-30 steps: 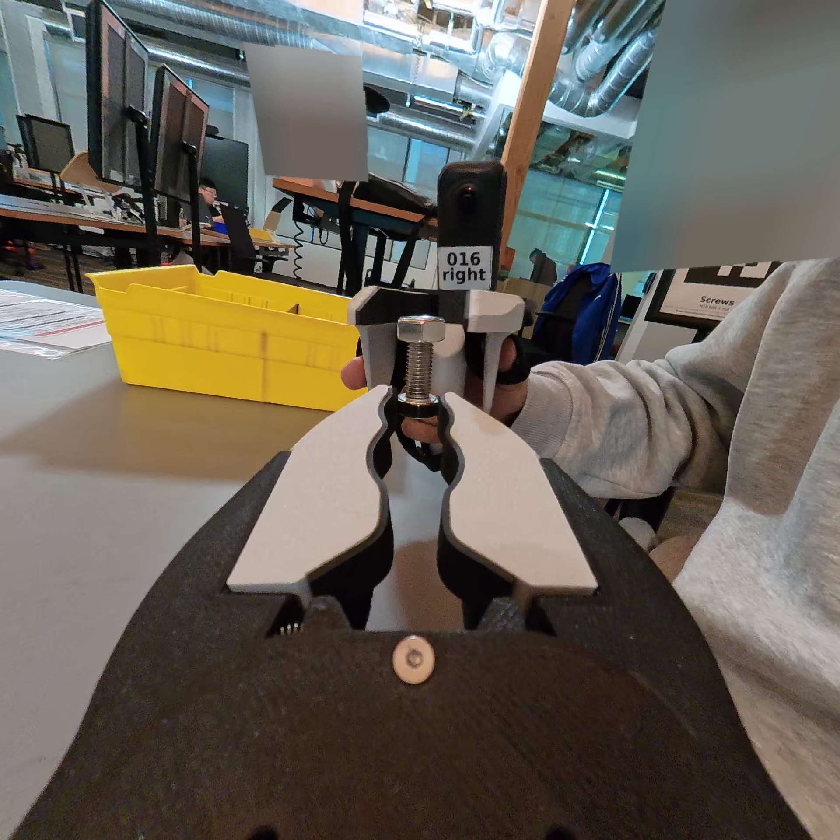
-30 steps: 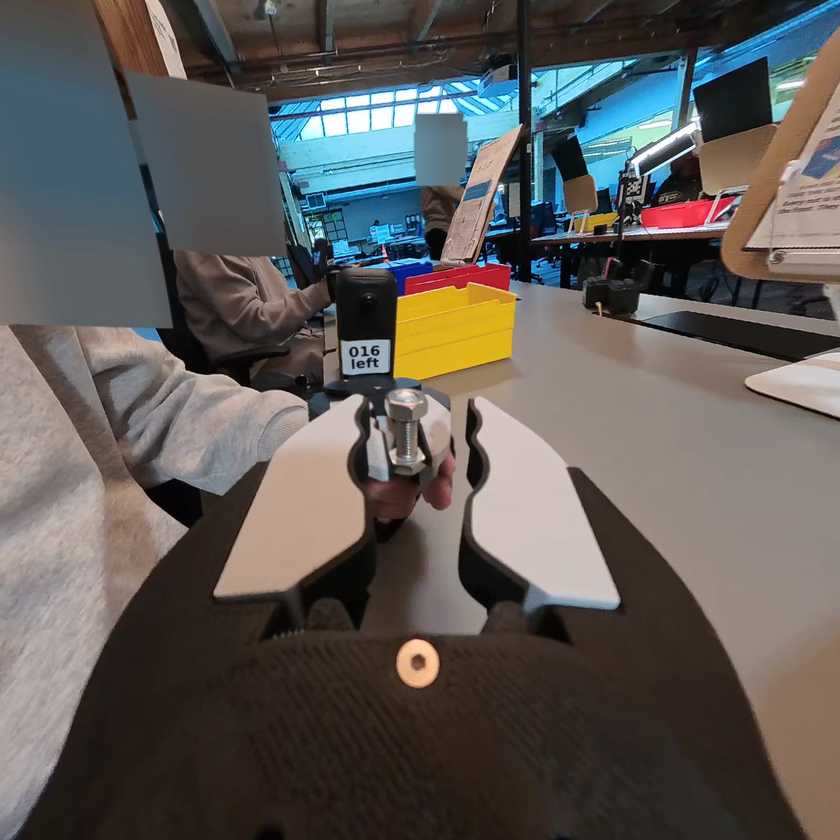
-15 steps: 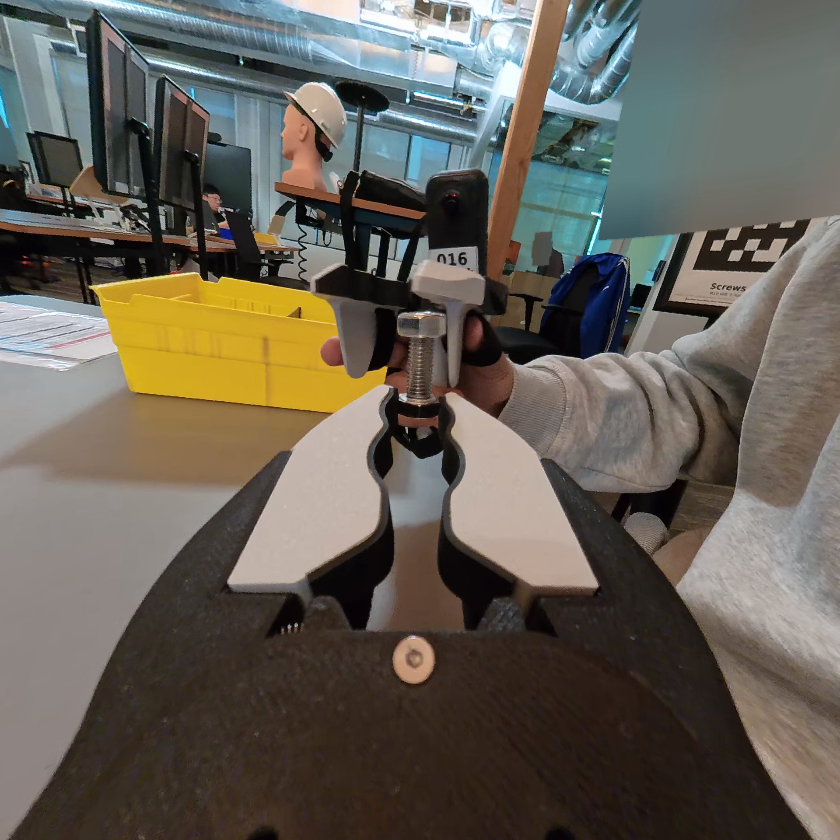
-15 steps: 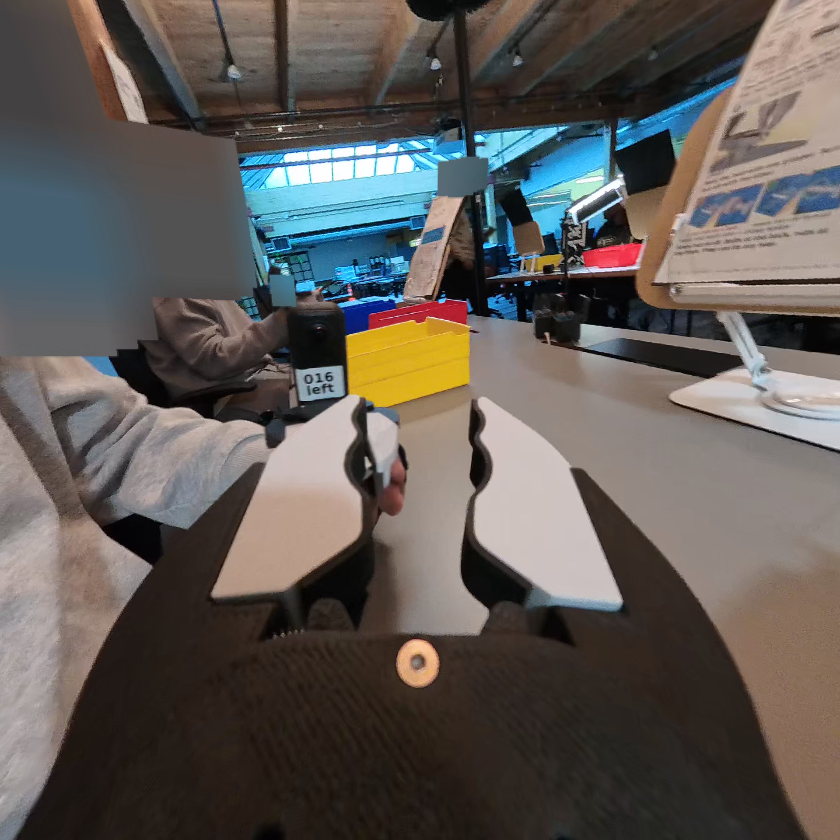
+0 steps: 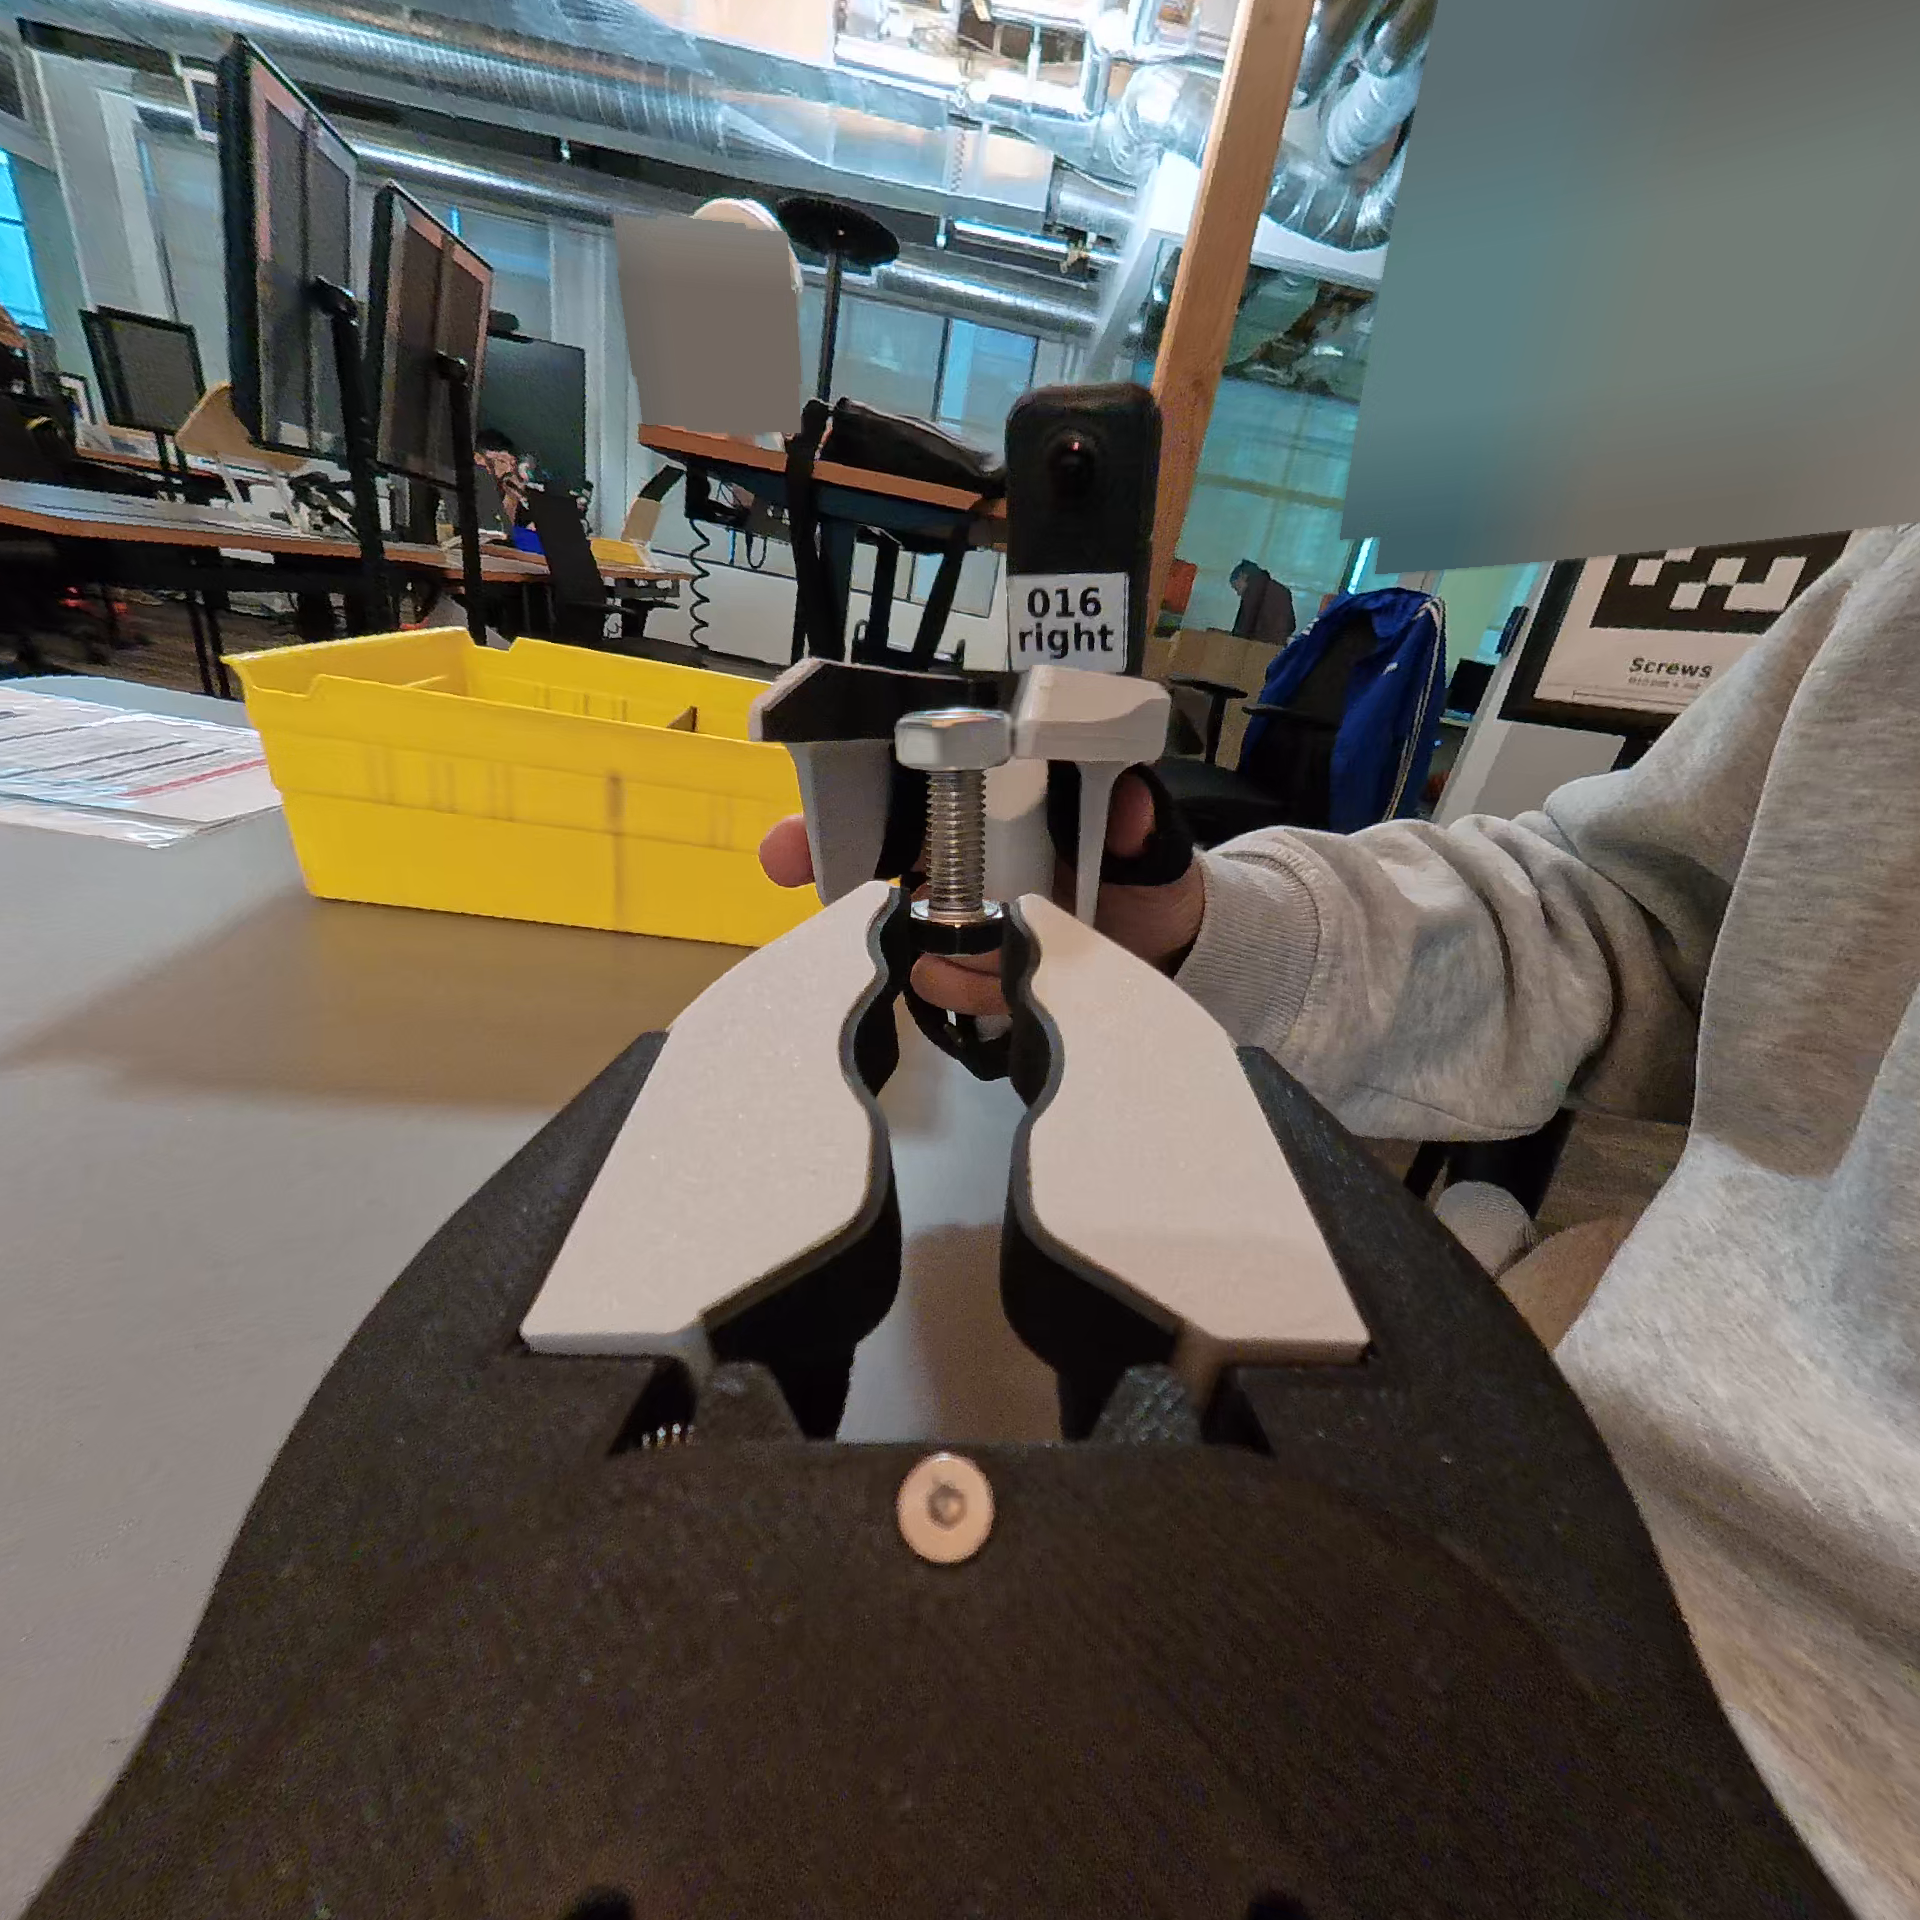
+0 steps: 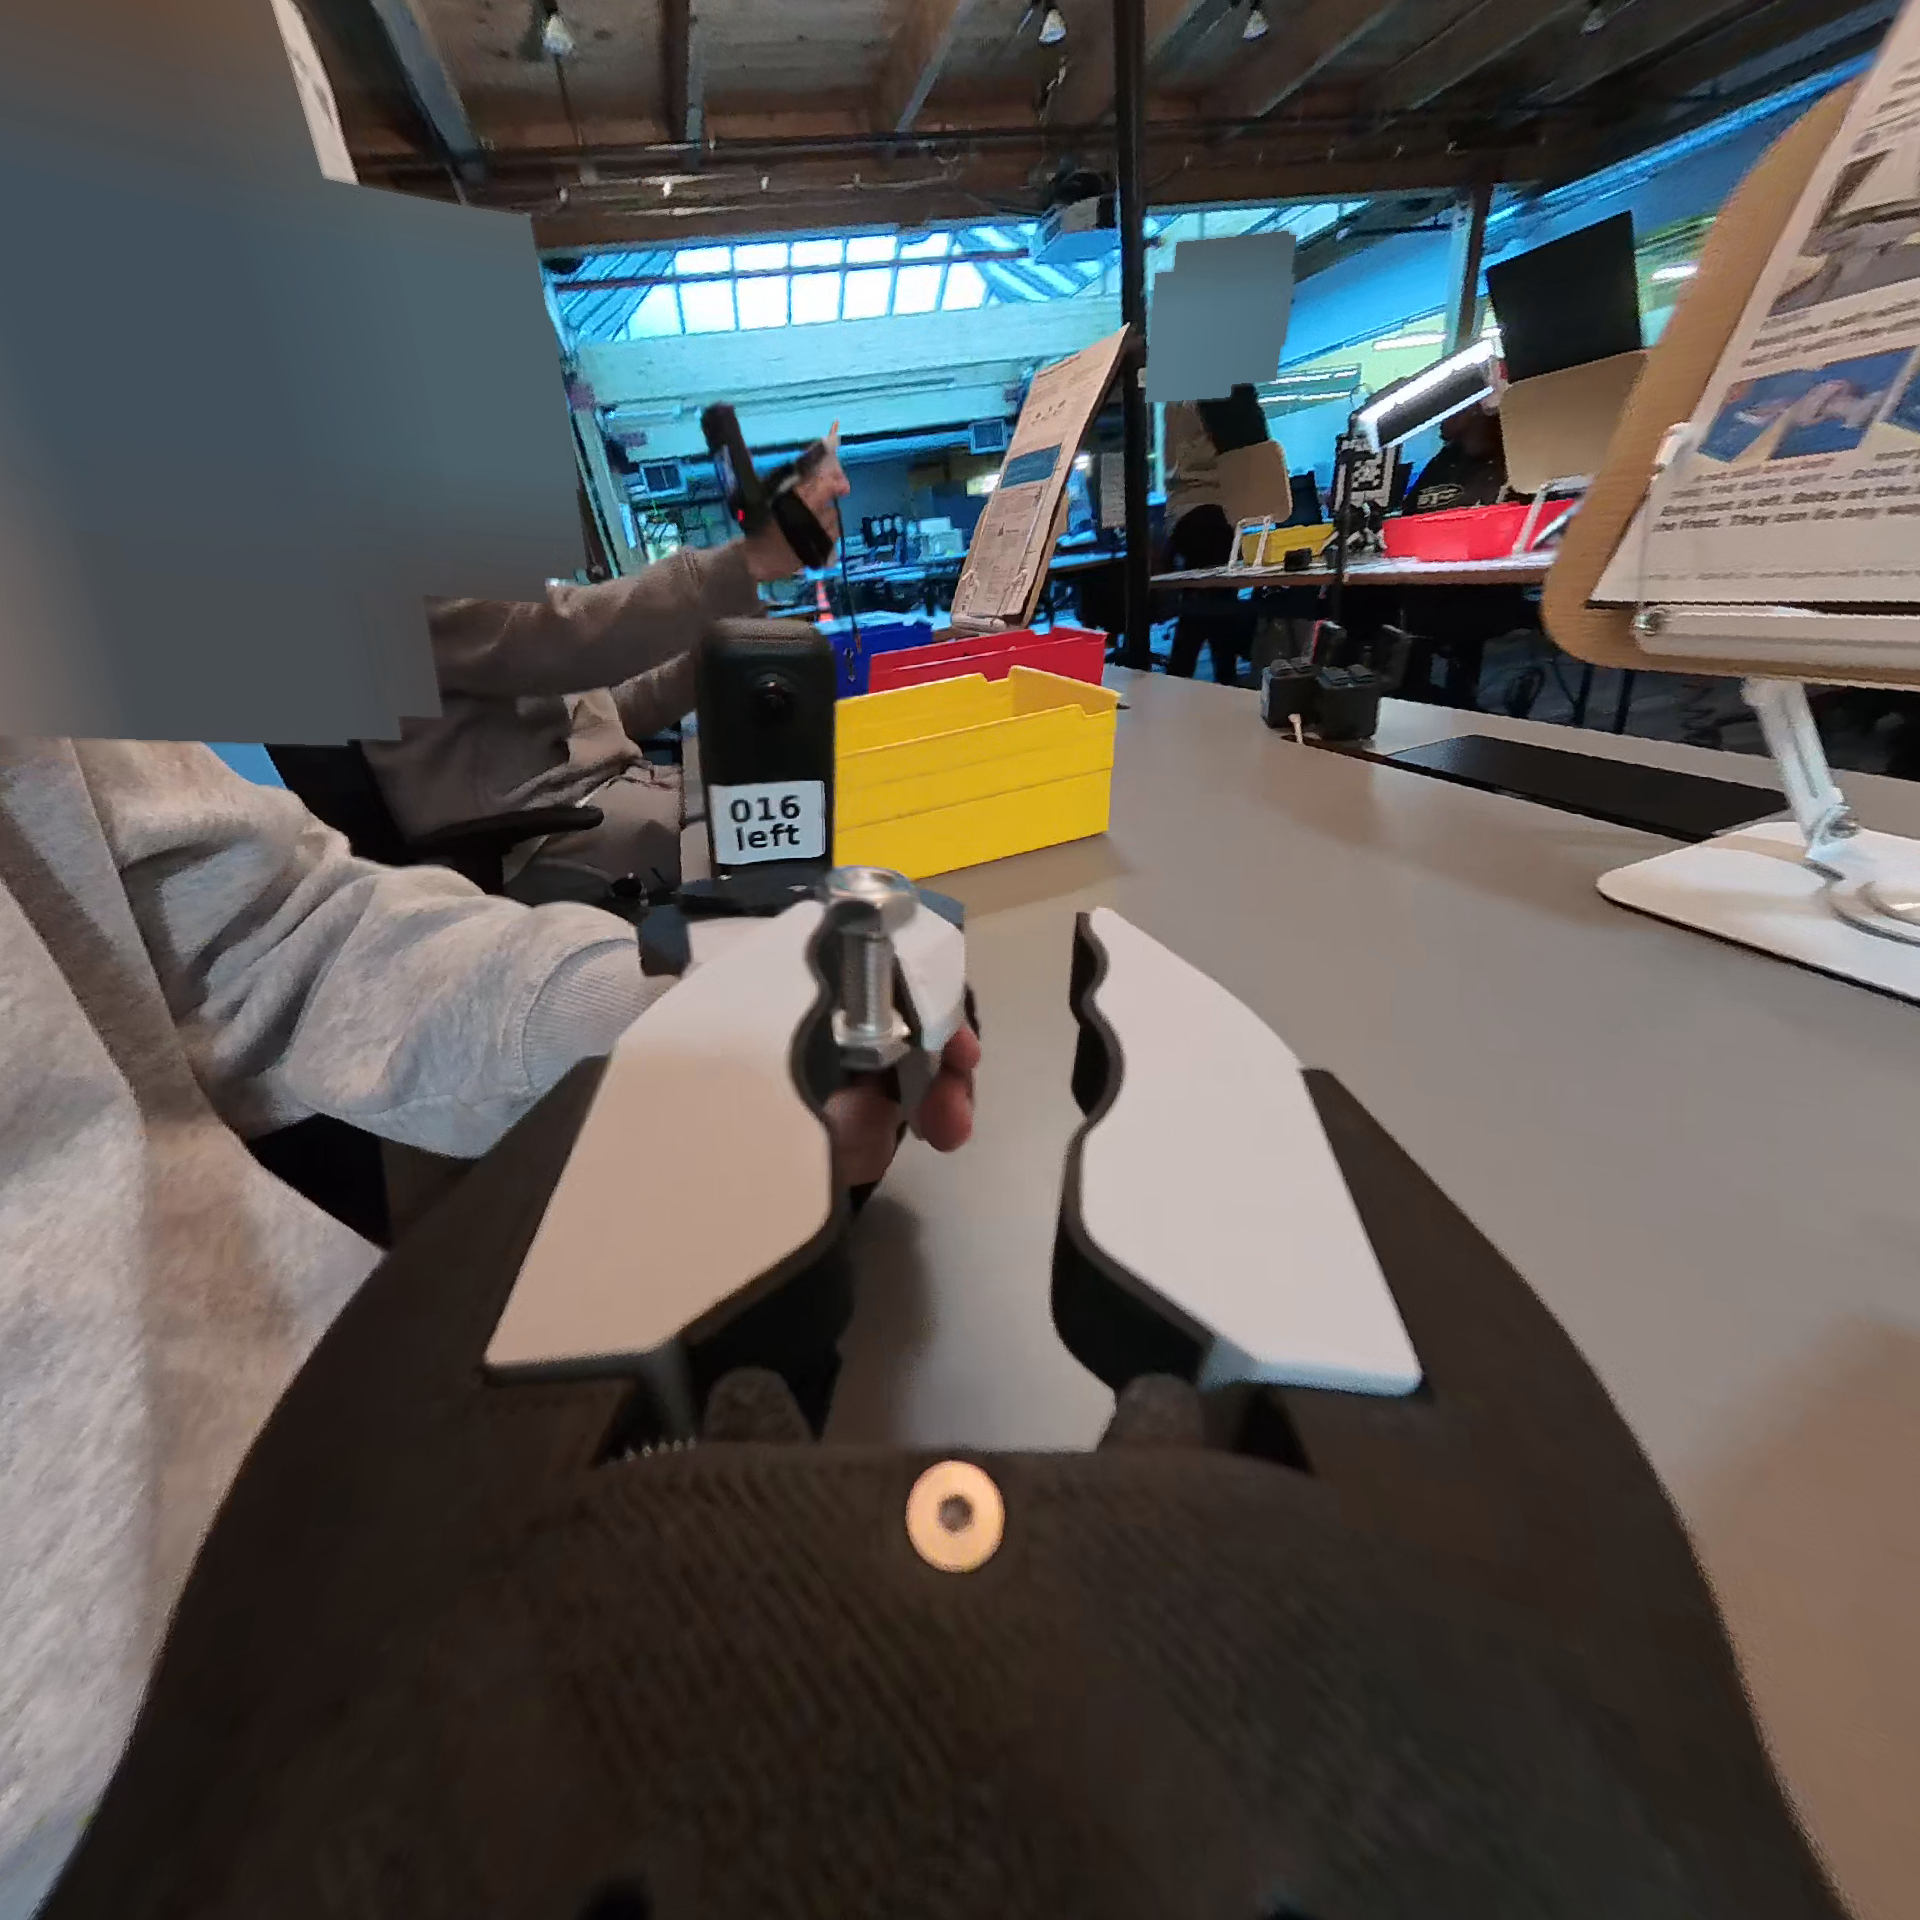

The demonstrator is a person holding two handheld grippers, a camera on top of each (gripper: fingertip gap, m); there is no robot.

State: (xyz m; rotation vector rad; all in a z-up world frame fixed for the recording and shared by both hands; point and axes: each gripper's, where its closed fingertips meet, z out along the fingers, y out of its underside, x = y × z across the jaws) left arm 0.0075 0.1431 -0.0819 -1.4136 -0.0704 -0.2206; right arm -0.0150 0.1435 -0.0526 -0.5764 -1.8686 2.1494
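Your left tongs (image 5: 956,925) are narrowed onto the nut (image 5: 957,921) at the lower end of the bolt (image 5: 954,805), so the bolt stands upright with its hex head on top, above the tong tips. Your right tongs (image 6: 951,971) stand wide with nothing between them; in the right wrist view the bolt (image 6: 869,977) lies just beside their left finger (image 6: 717,1122), overlapping its tip, not in the gap. From the left wrist view, the right tongs (image 5: 961,748) sit just behind the bolt, their tips flanking the head; whether they touch it you cannot tell. Behind the bolt a yellow bin (image 5: 499,790) rests on the table (image 5: 260,1091).
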